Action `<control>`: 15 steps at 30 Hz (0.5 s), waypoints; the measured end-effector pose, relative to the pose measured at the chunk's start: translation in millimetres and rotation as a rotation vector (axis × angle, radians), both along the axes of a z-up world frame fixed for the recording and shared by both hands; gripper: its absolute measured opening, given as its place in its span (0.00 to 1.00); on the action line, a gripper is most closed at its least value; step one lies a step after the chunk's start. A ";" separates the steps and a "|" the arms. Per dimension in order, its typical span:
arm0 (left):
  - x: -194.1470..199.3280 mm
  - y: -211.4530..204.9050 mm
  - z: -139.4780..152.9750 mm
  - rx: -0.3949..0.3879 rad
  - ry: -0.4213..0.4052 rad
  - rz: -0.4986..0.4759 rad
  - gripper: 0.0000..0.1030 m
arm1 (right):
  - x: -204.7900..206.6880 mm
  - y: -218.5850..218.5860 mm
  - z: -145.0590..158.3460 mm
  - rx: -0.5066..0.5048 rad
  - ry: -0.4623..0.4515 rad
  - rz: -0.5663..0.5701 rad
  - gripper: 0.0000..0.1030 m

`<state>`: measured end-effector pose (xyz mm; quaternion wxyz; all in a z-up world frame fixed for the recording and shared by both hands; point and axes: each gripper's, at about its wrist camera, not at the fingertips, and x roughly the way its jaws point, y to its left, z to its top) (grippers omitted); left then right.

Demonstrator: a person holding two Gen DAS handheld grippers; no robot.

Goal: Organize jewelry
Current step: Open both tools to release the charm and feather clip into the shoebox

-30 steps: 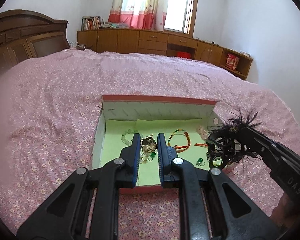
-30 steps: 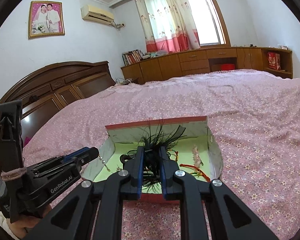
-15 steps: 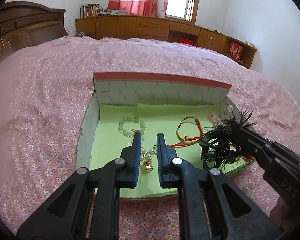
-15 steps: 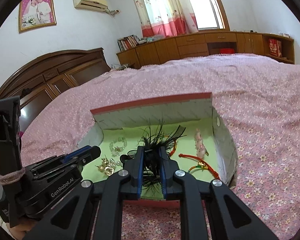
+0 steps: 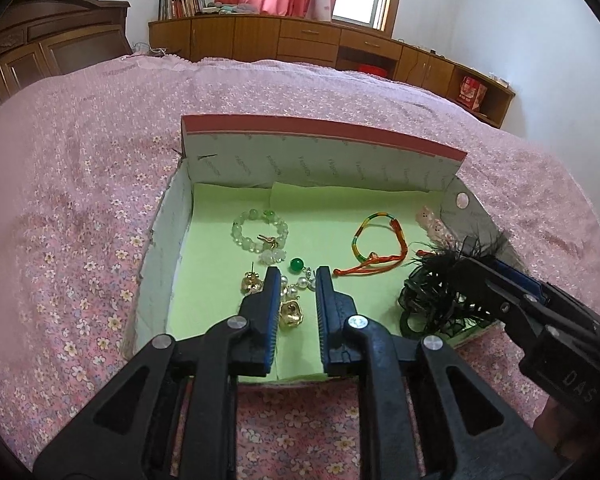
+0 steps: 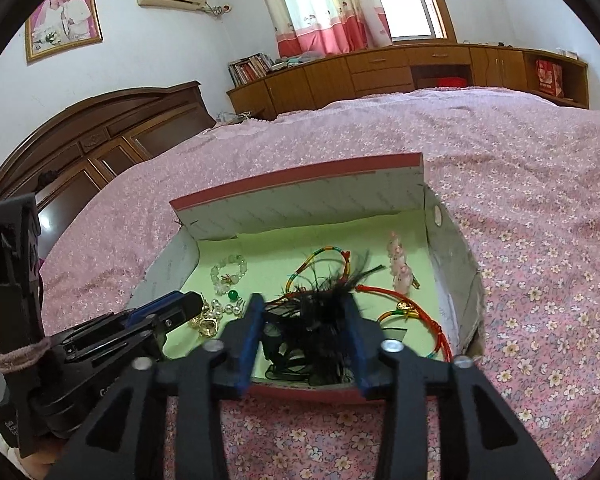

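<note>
An open cardboard box [image 5: 324,136] with a green paper floor sits on the pink bed. In it lie a pale bead bracelet [image 5: 256,230], a multicoloured cord bracelet [image 5: 374,240], a pink piece [image 5: 430,224] and a gold and pearl earring piece [image 5: 290,308]. My left gripper [image 5: 296,280] is open over that gold piece, which lies on the floor between the fingers. My right gripper [image 6: 306,312] is open, and the black feather headpiece [image 6: 320,320] lies between its spread fingers at the box's near right corner. It also shows in the left wrist view [image 5: 432,300].
The flowered pink bedspread [image 5: 80,200] surrounds the box. A dark wooden headboard [image 6: 100,136] is on the left and low wooden cabinets [image 5: 300,40] line the far wall under a curtained window.
My left gripper has let the gold earring piece down onto the box floor and opened. My right gripper has lowered the feather headpiece into the box and opened wide.
</note>
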<state>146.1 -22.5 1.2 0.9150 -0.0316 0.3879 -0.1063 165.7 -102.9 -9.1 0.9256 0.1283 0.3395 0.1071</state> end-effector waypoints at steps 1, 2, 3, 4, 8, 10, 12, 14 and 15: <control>-1.4 0.4 0.5 0.000 0.000 0.002 0.16 | -1.6 -0.7 1.3 0.001 -0.001 0.000 0.49; -3.3 1.1 2.0 -0.002 -0.001 0.005 0.19 | -3.6 -1.4 3.1 0.001 -0.005 -0.001 0.50; -5.3 2.0 3.3 -0.006 -0.003 0.006 0.21 | -5.1 -2.1 4.8 0.001 -0.008 0.000 0.50; -7.5 2.7 4.8 -0.011 -0.006 0.007 0.23 | -7.4 -2.5 7.1 -0.001 -0.013 0.001 0.51; -18.0 4.4 12.7 -0.014 -0.017 0.009 0.30 | -18.5 -4.2 16.7 -0.007 -0.038 -0.005 0.54; -23.9 5.5 17.1 -0.017 -0.026 0.010 0.35 | -25.3 -5.1 21.9 -0.007 -0.051 -0.007 0.55; -30.2 6.7 22.2 -0.020 -0.037 0.009 0.38 | -32.2 -4.6 26.4 -0.007 -0.062 -0.009 0.55; -37.7 7.8 27.5 -0.018 -0.051 0.011 0.42 | -40.6 -4.0 31.7 -0.008 -0.075 -0.011 0.57; -41.7 8.3 30.4 -0.017 -0.058 0.011 0.43 | -44.2 -3.8 33.9 -0.011 -0.081 -0.013 0.59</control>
